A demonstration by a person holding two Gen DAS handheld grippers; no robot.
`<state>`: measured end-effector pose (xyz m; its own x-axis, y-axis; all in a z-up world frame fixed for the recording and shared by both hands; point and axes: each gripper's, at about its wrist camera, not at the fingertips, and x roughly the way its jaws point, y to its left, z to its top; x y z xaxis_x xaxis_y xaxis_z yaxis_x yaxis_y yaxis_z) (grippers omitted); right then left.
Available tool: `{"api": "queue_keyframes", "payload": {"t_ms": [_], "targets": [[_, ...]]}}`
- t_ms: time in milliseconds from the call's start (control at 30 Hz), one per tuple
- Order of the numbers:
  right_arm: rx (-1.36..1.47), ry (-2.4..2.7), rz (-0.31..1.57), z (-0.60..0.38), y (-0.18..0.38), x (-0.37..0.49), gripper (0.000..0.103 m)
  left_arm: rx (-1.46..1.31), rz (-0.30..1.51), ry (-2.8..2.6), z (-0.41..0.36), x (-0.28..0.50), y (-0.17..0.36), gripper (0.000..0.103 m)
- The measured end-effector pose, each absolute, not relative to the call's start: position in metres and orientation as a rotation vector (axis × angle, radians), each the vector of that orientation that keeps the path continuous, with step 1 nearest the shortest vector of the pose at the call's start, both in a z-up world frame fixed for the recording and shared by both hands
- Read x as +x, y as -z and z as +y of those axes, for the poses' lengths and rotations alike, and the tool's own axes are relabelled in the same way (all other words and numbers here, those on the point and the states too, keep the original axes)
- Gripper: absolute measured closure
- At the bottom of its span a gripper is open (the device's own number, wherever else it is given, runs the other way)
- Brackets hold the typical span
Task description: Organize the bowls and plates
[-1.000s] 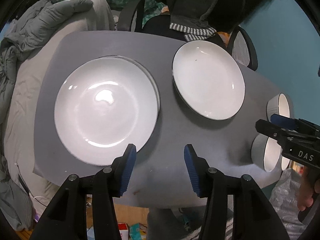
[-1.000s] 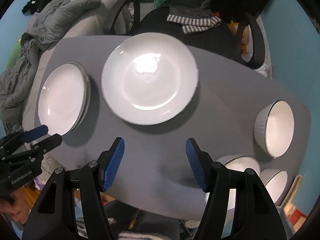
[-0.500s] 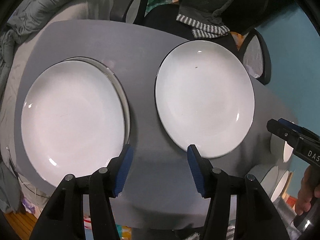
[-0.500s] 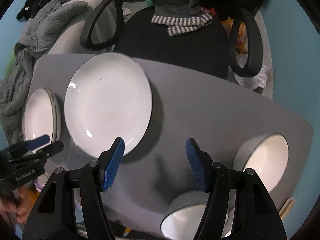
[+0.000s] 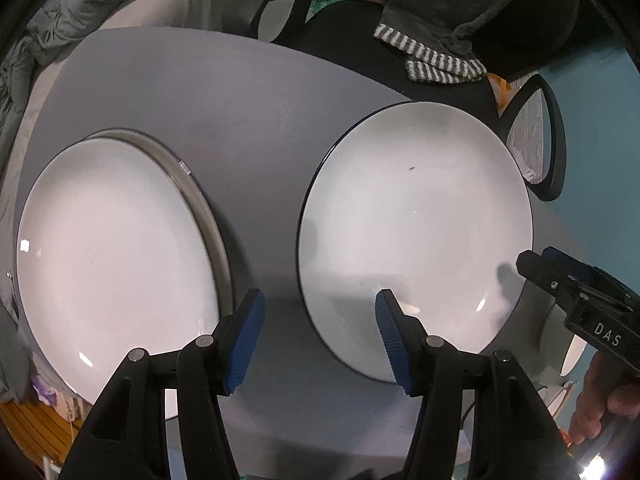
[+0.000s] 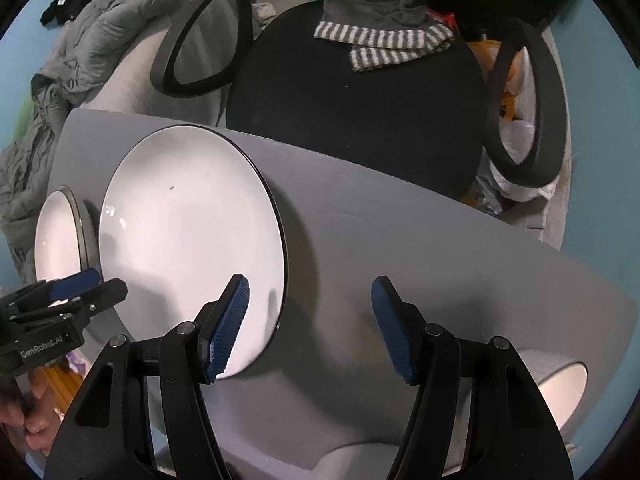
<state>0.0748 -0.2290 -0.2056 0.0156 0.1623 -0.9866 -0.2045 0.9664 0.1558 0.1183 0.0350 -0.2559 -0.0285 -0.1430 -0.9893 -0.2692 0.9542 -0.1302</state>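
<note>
left gripper [image 5: 318, 336] down, over plate [image 5: 416, 240] edge | right gripper [image 6: 308, 330] down | jaws apart

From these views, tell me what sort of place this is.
Likely a lived-in room at home, not a kitchen: a grey table with plates, a black office chair draped with a striped garment, and a heap of grey bedding behind.

The left plate stack [image 5: 116, 264] runs behind the left fingers [image 5: 244, 332], and its near rim is hidden there; only a sliver of the lower plate shows. The bowl [image 6: 560, 388] at the right is cut by the right fingers [image 6: 394, 336] and the lens edge. The hand [image 5: 600, 396] is half out of frame. The bench's [image 6: 400, 240] near edge is hidden.
</note>
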Motion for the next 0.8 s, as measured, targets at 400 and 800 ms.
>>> {"api": "queue_keyframes", "payload": {"t_ms": [400,800], "targets": [[-0.018,-0.327,1.549,-0.219,0.221,0.084,0.039,-0.352,1.609,-0.119,0.040,0.133,0.263,0.044],[-0.066,-0.360,1.555,-0.212,0.226,0.090,0.066,-0.334,1.605,-0.071,0.036,0.145,0.273,0.059]]}}
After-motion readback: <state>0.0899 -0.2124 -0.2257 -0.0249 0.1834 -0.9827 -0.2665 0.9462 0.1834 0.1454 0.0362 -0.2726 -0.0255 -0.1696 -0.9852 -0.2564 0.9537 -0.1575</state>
